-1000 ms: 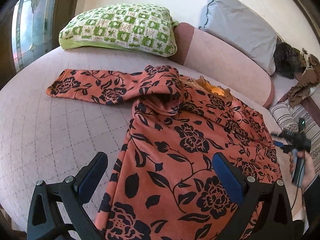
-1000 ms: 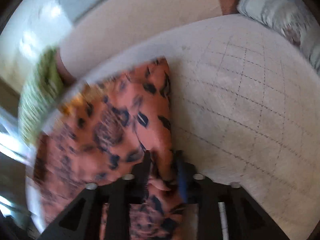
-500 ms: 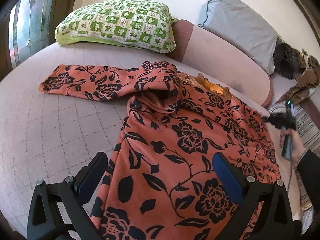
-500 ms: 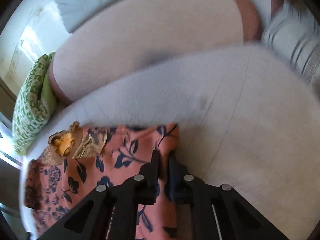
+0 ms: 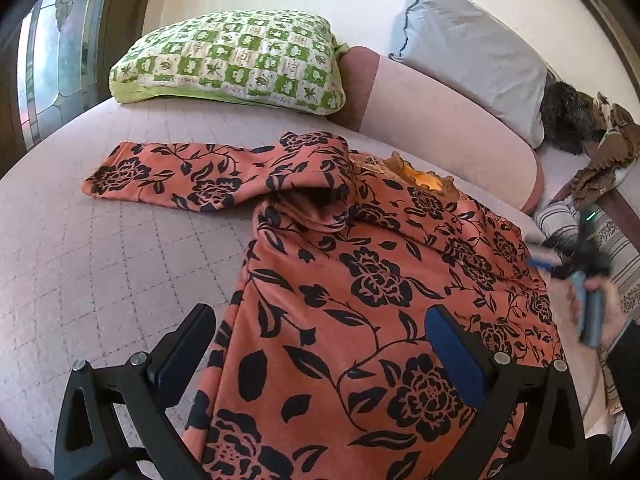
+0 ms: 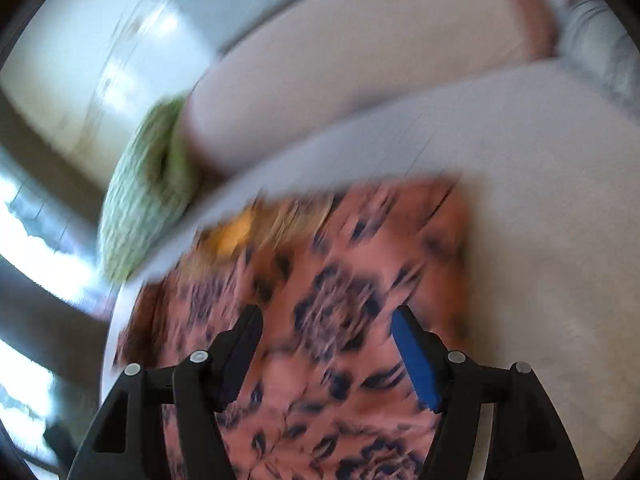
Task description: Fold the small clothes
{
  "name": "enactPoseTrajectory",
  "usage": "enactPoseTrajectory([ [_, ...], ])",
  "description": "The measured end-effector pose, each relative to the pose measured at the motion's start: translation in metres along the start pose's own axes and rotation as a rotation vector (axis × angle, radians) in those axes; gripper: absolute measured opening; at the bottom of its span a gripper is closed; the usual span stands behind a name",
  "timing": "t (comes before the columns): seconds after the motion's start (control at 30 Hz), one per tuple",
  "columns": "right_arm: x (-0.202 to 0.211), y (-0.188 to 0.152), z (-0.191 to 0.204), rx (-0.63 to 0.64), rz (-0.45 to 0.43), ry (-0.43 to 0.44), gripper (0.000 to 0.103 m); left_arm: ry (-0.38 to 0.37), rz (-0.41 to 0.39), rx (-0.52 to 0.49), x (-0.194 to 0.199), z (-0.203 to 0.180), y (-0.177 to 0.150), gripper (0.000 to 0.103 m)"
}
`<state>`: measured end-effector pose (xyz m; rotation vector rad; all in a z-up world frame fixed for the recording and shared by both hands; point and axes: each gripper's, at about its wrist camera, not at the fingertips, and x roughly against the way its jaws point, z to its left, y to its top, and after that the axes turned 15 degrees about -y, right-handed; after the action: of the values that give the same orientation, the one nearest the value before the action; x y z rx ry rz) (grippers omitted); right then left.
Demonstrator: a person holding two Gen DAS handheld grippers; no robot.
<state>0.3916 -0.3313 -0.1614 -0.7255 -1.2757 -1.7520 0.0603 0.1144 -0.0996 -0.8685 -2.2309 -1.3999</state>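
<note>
Now the orange floral garment (image 5: 360,288) is lying spread across the pale quilted bed (image 5: 80,264), one sleeve stretching out to the left toward the green patterned pillow (image 5: 232,60) at the far side, the neckline with its yellow lining sitting near the pink bolster (image 5: 440,120). Over on the left, the left hand-held gripper (image 5: 320,344) is hovering above the near hem, fingers standing wide apart and pressing on nothing. On the right edge of the cloth, the right hand-held gripper (image 6: 328,344) is pointing down over the folded-in side of the garment; its jaws have just been opening and are standing apart, fabric showing below the gap but not pinched by either pad. That view is smeared with blur. From the left wrist view a hand (image 5: 600,312) is gripping that right tool's handle just beside the garment's right edge. A grey pillow (image 5: 472,52) is leaning at the far right.
</note>
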Motion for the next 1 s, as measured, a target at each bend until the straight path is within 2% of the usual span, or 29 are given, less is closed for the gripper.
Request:
enactPoseTrajectory([
  [0.03,-0.013,-0.006,-0.011,-0.008,0.035,-0.095,0.059,0.001,-0.003,0.004,0.003,0.001,0.0,0.103],
  [0.07,-0.023,-0.007,-0.03,-0.102,0.061,-0.12,0.041,0.008,-0.007,0.002,0.006,0.002,-0.001,0.103],
  [0.1,-0.016,-0.004,-0.043,-0.224,0.054,-0.106,0.041,0.016,-0.012,-0.001,0.01,0.003,-0.003,0.103],
  [0.13,-0.009,-0.002,-0.04,-0.234,0.036,-0.103,0.046,0.019,-0.019,0.0,0.012,0.005,-0.004,0.103],
  [0.17,0.002,0.003,-0.024,-0.177,0.002,-0.11,0.059,0.018,-0.02,0.005,0.013,0.006,-0.004,0.103],
  [0.2,0.006,0.007,-0.009,-0.124,-0.004,-0.1,0.062,0.013,-0.019,0.012,0.013,0.007,-0.004,0.103],
  [0.33,0.005,0.006,0.055,-0.025,0.015,0.0,0.062,0.001,-0.032,0.028,0.015,0.009,-0.001,0.103],
  [0.47,-0.019,-0.014,0.132,0.007,0.072,0.185,0.063,-0.012,-0.05,0.052,0.019,0.013,0.002,0.103],
  [0.53,-0.039,-0.023,0.158,-0.01,0.098,0.3,0.072,-0.015,-0.06,0.063,0.022,0.017,0.004,0.103],
  [0.57,-0.061,-0.029,0.169,-0.008,0.139,0.275,0.077,-0.015,-0.063,0.066,0.024,0.018,0.006,0.103],
  [0.6,-0.082,-0.036,0.176,-0.013,0.213,0.2,0.077,-0.015,-0.065,0.069,0.026,0.02,0.007,0.103],
  [0.63,-0.082,-0.041,0.18,-0.03,0.171,0.163,0.078,-0.012,-0.072,0.069,0.032,0.024,0.011,0.103],
  [0.67,-0.068,-0.041,0.186,-0.016,0.123,0.171,0.077,-0.012,-0.086,0.076,0.037,0.029,0.015,0.103],
  [0.73,-0.046,-0.045,0.195,0.014,0.101,0.255,0.077,-0.026,-0.135,0.142,0.049,0.048,0.028,0.103],
  [0.83,-0.006,-0.066,0.192,0.096,0.038,0.192,0.077,-0.044,-0.176,0.302,0.054,0.092,0.05,0.103],
  [0.9,0.019,-0.092,0.18,0.142,0.018,0.182,0.077,-0.072,-0.201,0.446,0.048,0.132,0.066,0.103],
  [1.0,0.052,-0.13,0.149,0.143,0.003,0.178,0.077,-0.09,-0.196,0.581,0.031,0.173,0.08,0.103],
])
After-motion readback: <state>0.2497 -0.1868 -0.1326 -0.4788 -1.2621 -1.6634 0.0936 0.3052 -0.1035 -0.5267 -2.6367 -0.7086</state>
